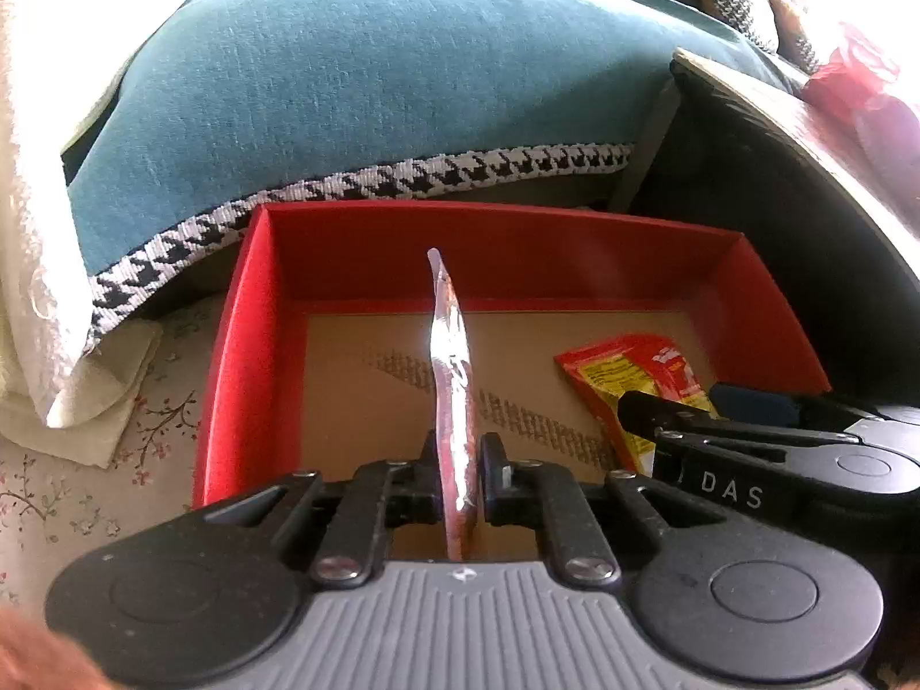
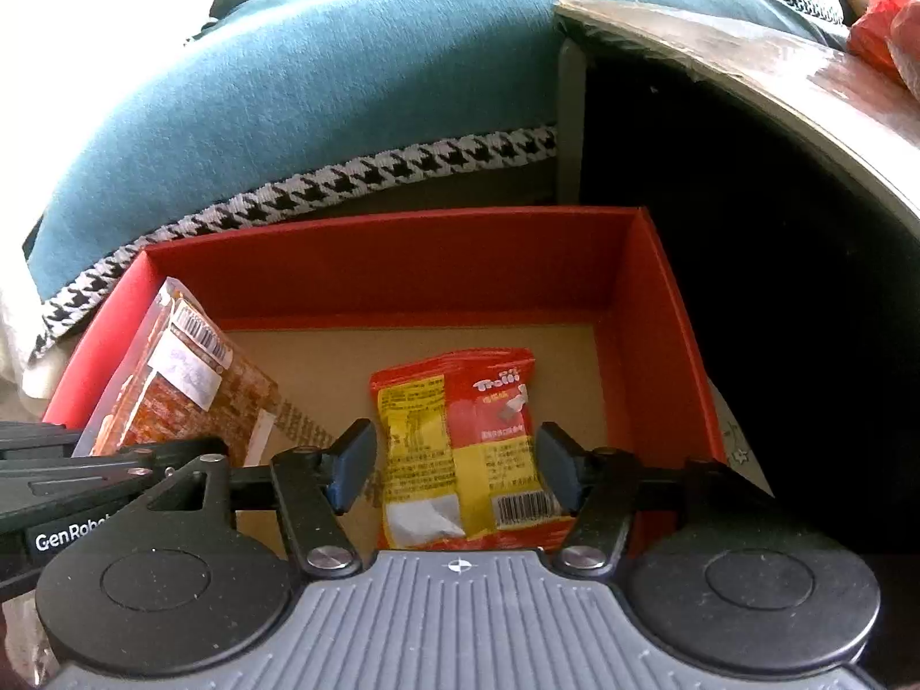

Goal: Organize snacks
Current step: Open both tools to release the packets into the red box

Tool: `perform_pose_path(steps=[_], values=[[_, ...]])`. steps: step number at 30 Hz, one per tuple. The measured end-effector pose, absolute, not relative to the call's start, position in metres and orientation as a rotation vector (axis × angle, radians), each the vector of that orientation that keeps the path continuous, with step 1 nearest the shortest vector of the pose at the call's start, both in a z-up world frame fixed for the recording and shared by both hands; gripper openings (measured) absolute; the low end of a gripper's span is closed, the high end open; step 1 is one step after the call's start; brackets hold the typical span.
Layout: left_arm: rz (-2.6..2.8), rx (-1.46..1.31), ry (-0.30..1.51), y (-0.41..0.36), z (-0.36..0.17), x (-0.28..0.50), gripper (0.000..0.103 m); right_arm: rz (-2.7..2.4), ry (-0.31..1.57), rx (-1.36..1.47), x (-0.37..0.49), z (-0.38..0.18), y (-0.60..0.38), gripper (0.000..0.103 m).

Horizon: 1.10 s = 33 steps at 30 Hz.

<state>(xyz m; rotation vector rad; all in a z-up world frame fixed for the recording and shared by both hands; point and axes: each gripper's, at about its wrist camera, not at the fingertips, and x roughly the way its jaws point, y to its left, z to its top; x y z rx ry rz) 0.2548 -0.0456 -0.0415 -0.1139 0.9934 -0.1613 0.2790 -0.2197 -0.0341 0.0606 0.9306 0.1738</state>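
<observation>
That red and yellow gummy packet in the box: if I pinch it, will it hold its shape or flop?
The gummy packet looks crinkled and puffy, so it will probably sag and flop. Its glossy film may slip between the pads. It seems light and likely slides on the box floor if nudged.

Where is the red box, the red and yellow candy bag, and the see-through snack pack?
red box (image 2: 402, 264): right wrist view, inside of far wall.
candy bag (image 2: 460, 437): right wrist view, middle of bag.
clear snack pack (image 1: 451, 379): left wrist view, thin upright edge.

A sofa draped in a teal cover (image 1: 356, 86) with houndstooth trim (image 1: 368, 178) fills the background. A floral-patterned floor (image 1: 86, 477) lies below; a wooden tabletop (image 2: 776, 63) stands at right in bright daylight.
</observation>
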Motion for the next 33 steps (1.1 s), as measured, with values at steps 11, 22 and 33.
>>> perform_pose_path(steps=[11,22,33], values=[[-0.126,-0.067,0.940,-0.039,-0.028,0.248,0.016,0.160,0.890,0.041,0.272,-0.025,-0.220,0.079],[-0.082,-0.023,0.890,-0.034,-0.016,0.243,0.017,0.161,0.857,0.053,0.268,-0.016,-0.224,0.079],[-0.065,-0.005,0.853,-0.026,-0.003,0.233,0.019,0.171,0.840,0.040,0.261,-0.009,-0.222,0.081]])
